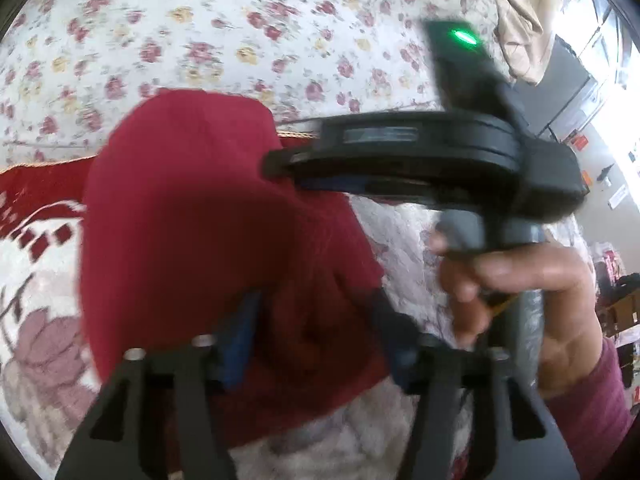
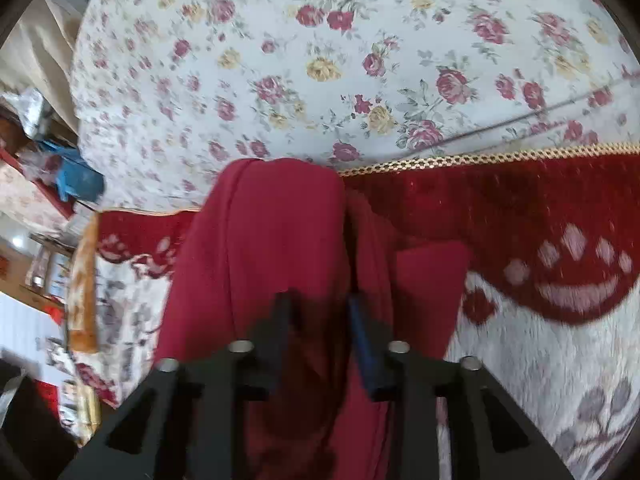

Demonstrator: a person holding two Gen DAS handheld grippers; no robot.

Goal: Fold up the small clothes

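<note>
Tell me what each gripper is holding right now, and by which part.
Nothing looks gripped. The red garment lies between the parted fingers of the left gripper and right gripper, but no pad seems to press it.

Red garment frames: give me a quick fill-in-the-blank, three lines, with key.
1. The garment lying between both tools' fingers is ____ in colour.
2. The sheet beyond it is printed with ____.
3. In the left wrist view, a green ____ glows on the right tool.

Missing words: red; flowers; light
</note>
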